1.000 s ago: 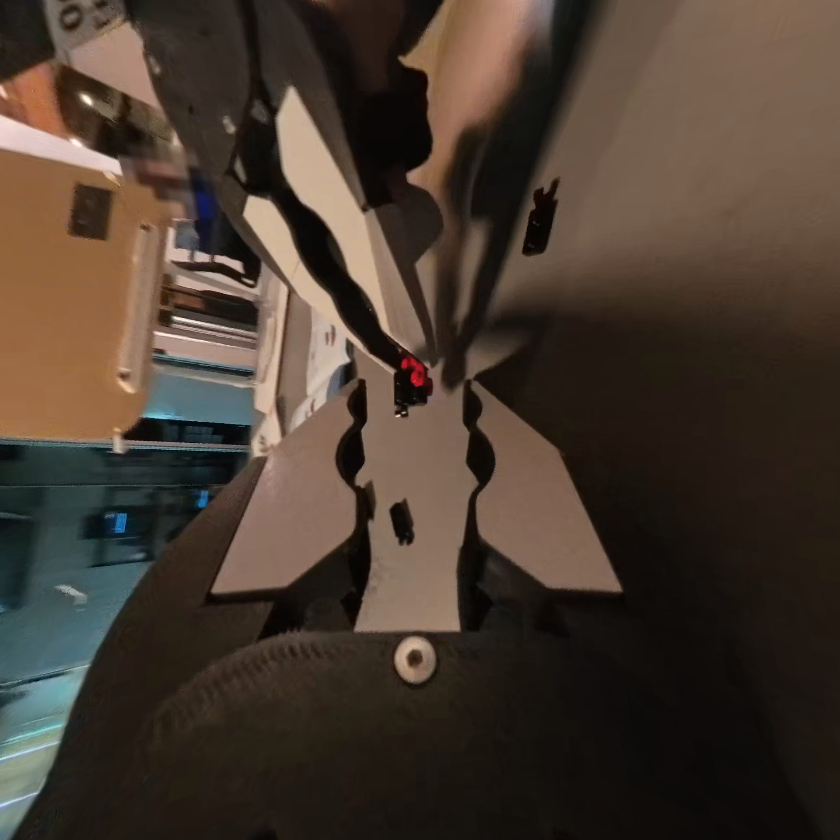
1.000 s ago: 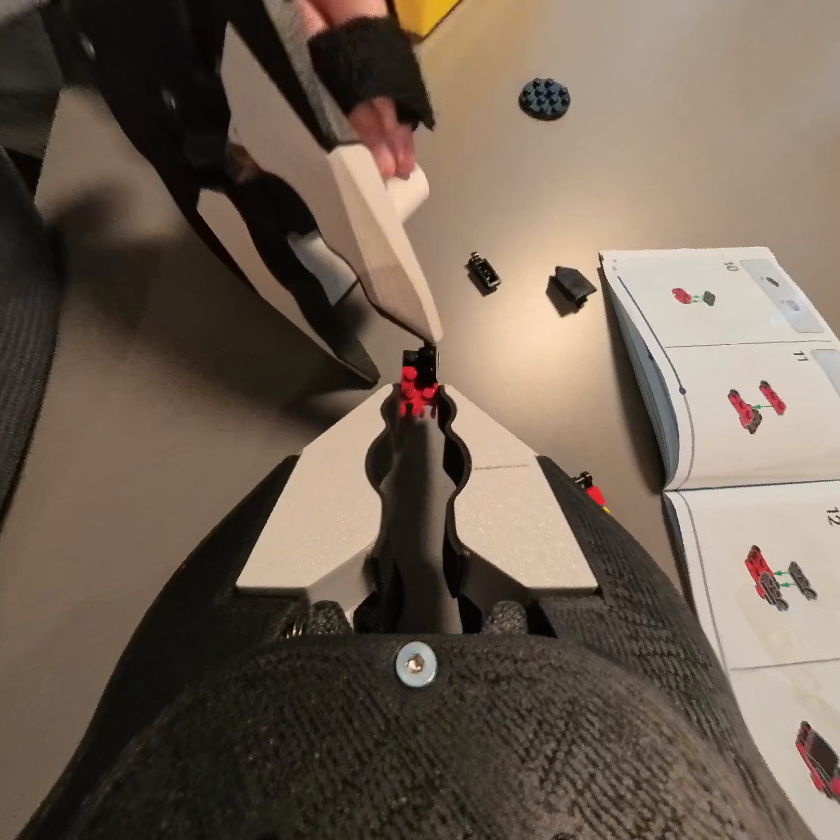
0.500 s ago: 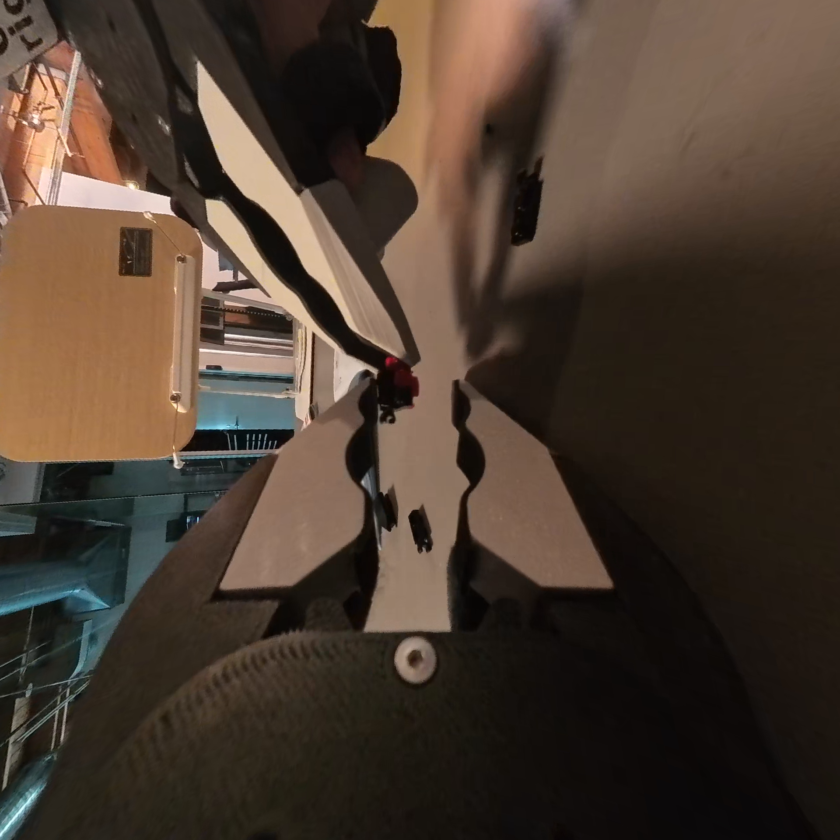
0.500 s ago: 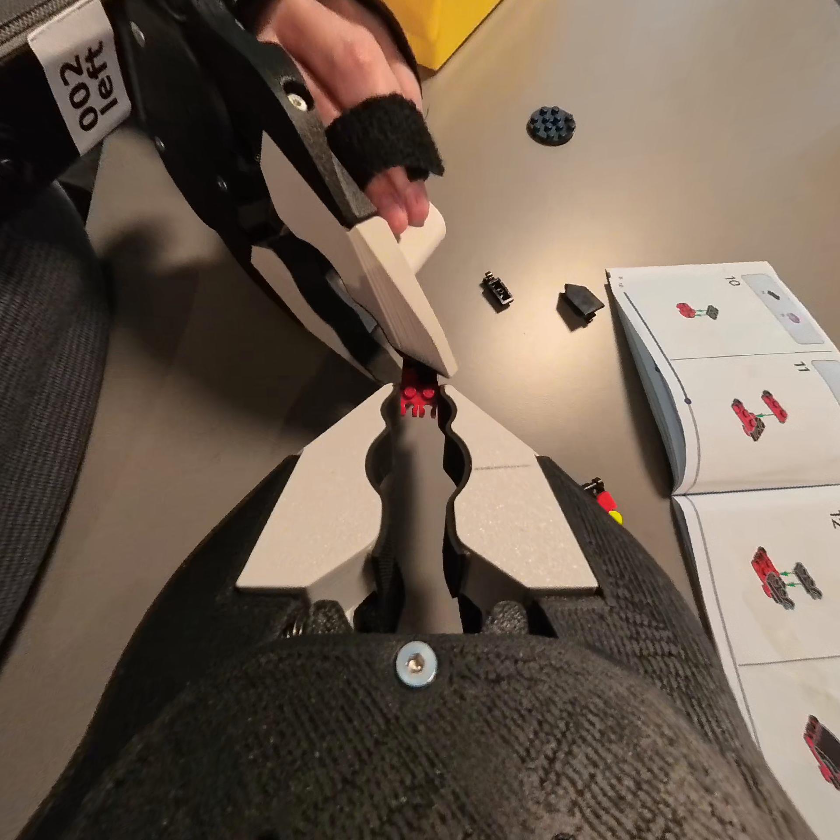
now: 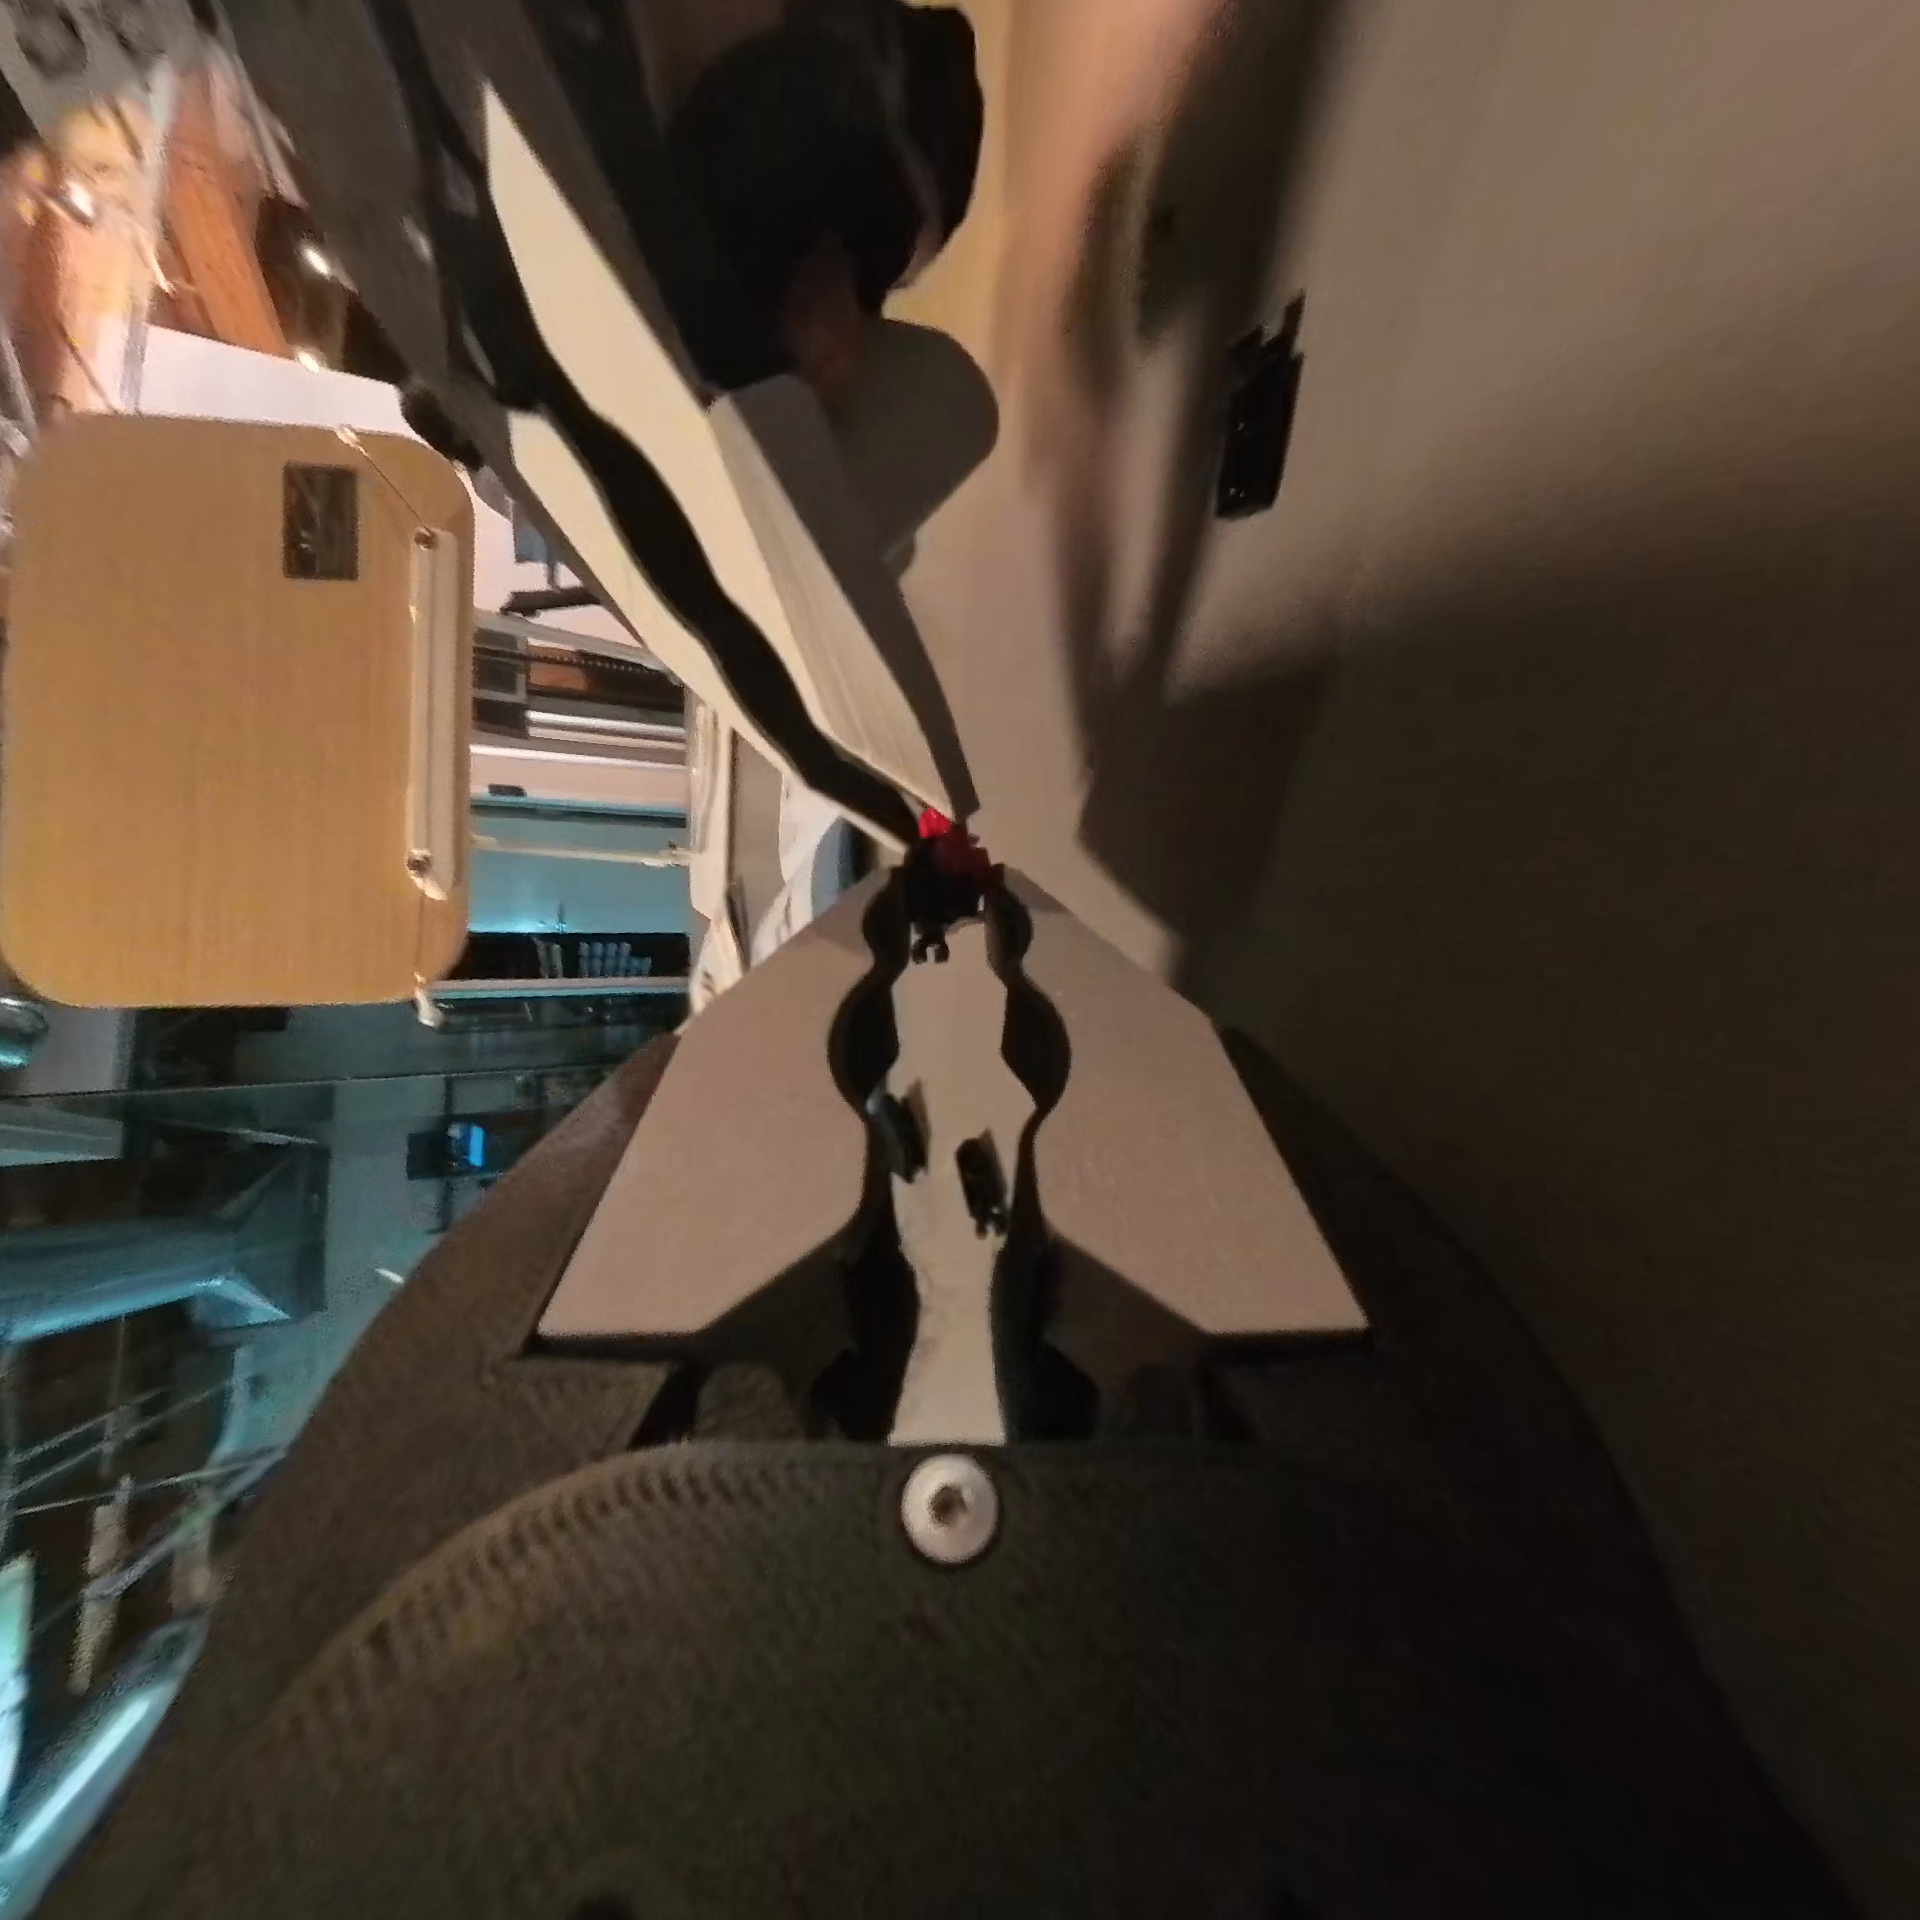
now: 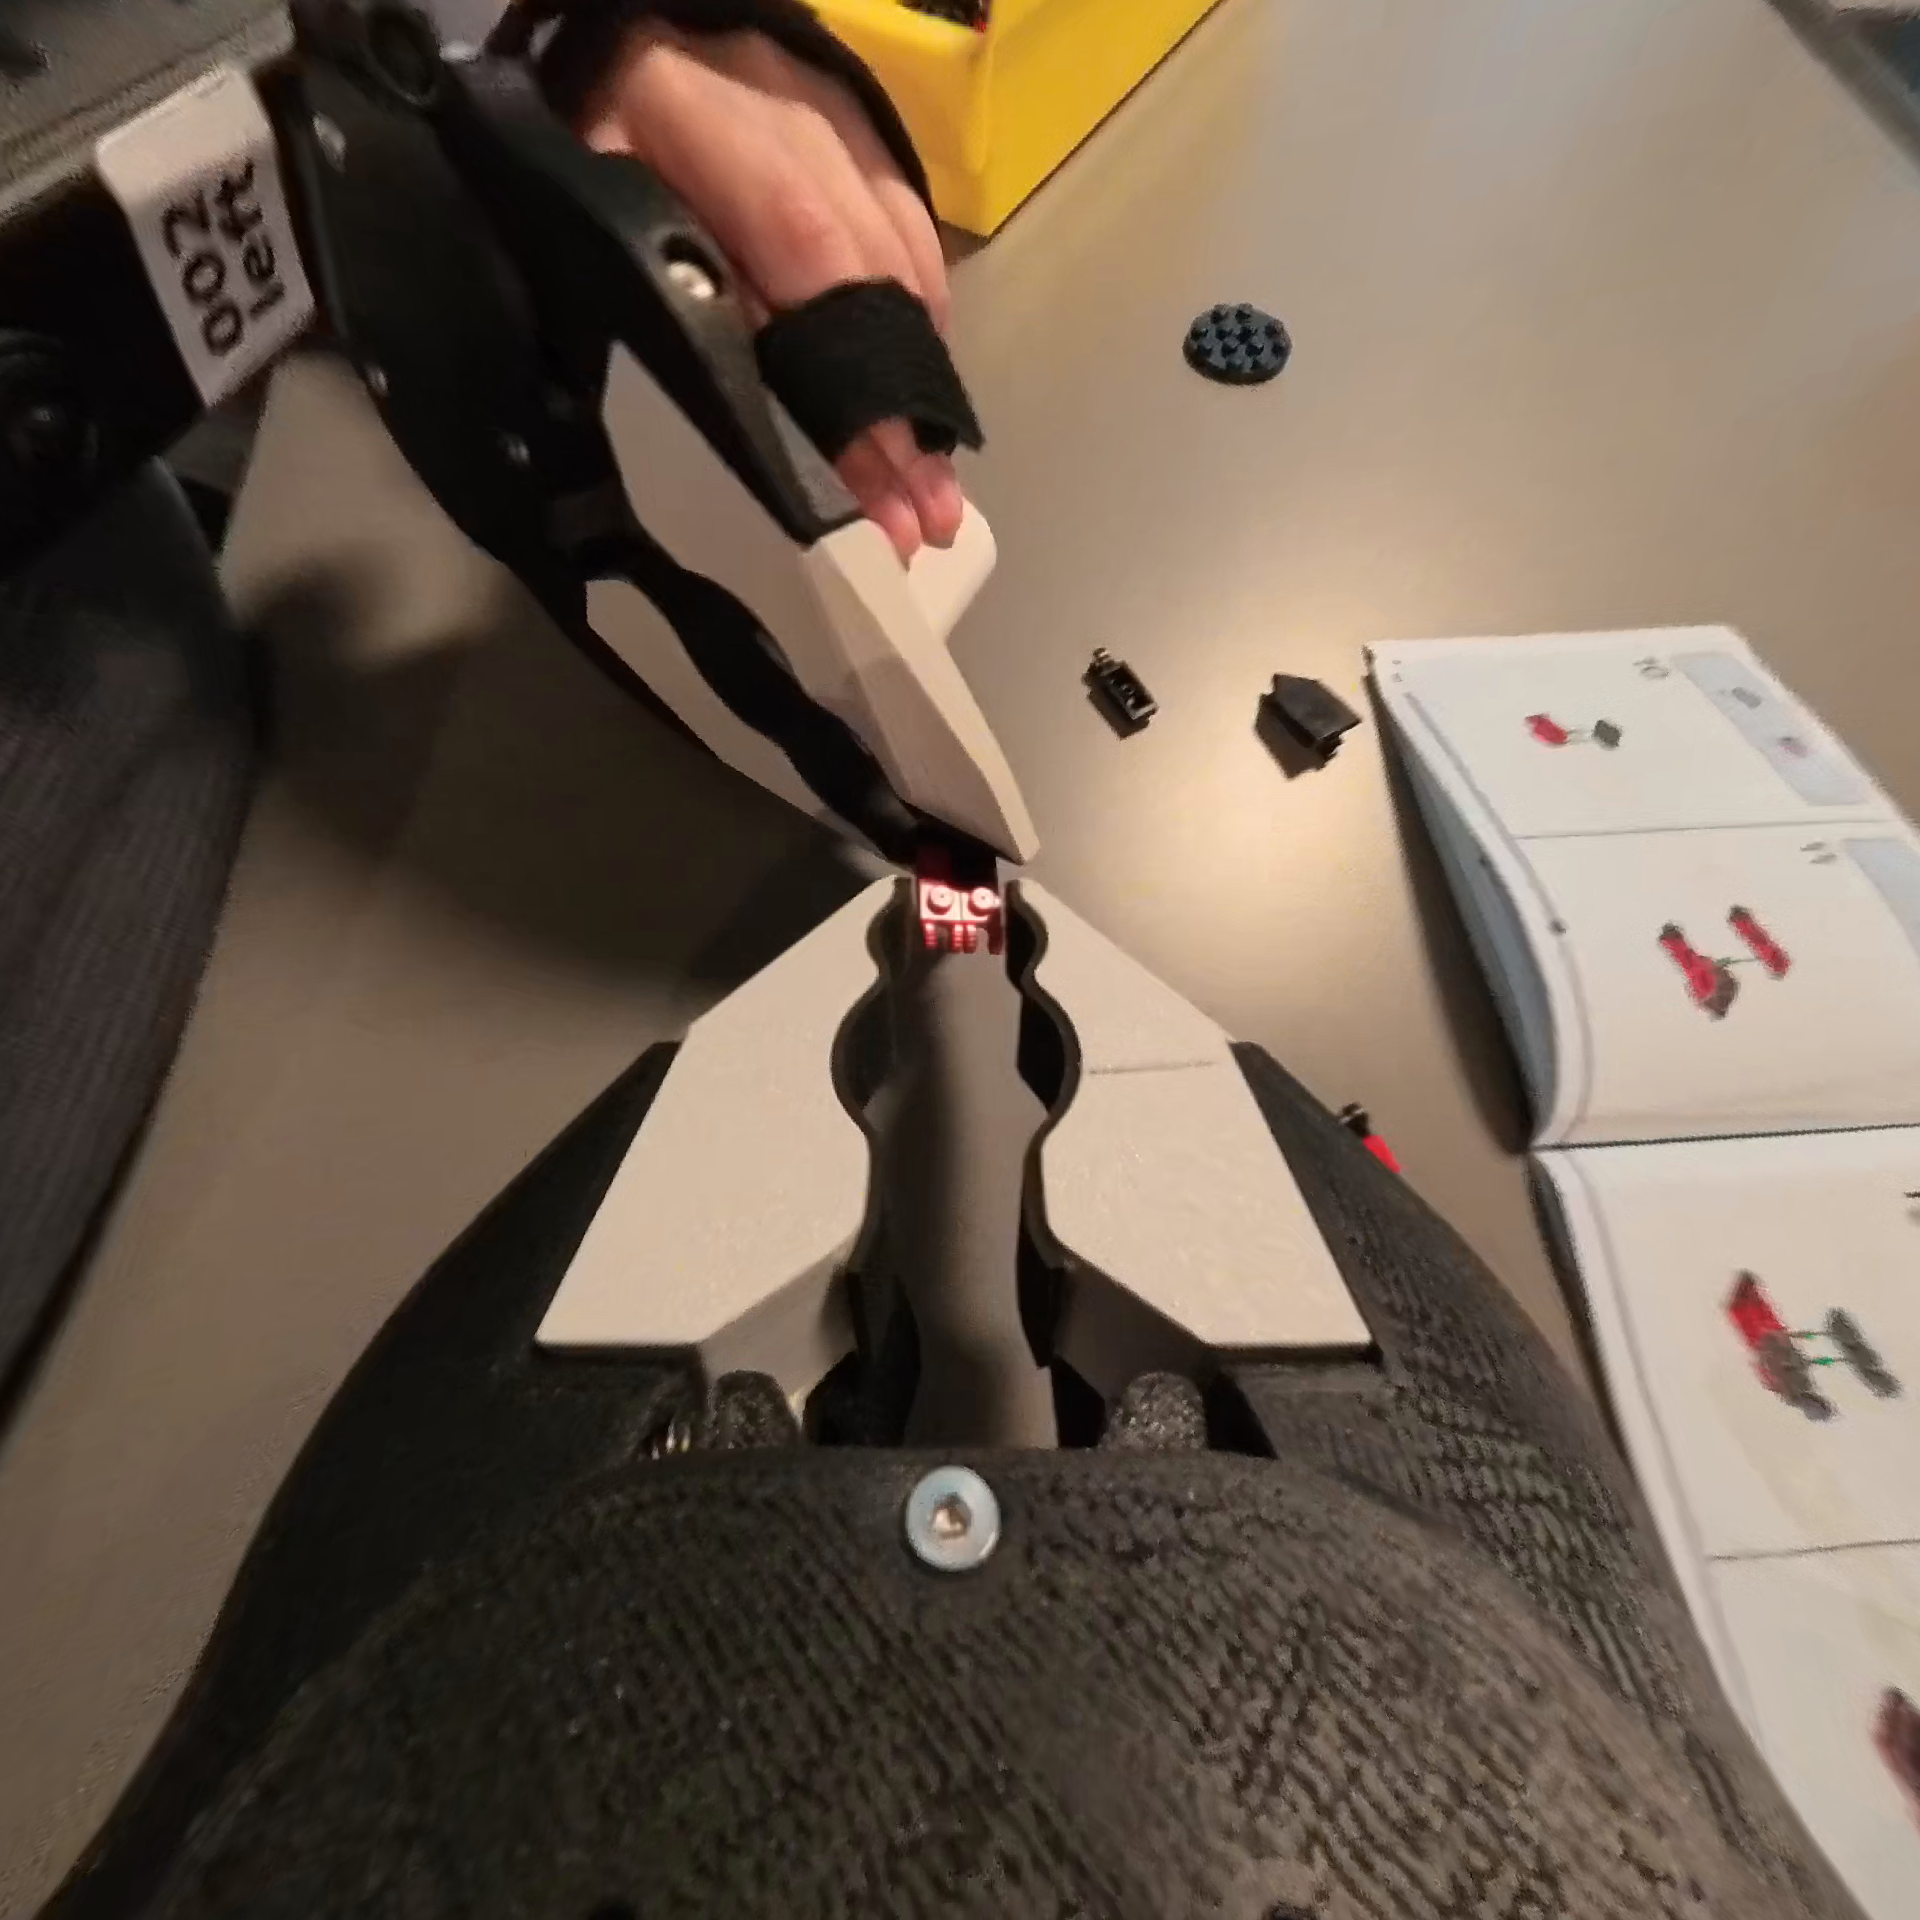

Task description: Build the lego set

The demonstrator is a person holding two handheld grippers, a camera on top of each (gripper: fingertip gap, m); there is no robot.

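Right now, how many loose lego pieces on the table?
4: dark blue round plate farthest; small black piece and black slope by the booklet; red piece half hidden beside the right gripper. Others may be hidden.

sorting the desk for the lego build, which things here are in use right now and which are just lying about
In use: red lego piece, right gripper, left gripper, open instruction booklet.

Lying about: two small black pieces, dark round studded plate, yellow box.

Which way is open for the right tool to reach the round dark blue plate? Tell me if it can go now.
Probably not yet: the right tool is shut on the red piece, with the left tool meeting it. The table towards the round dark blue plate looks bare.
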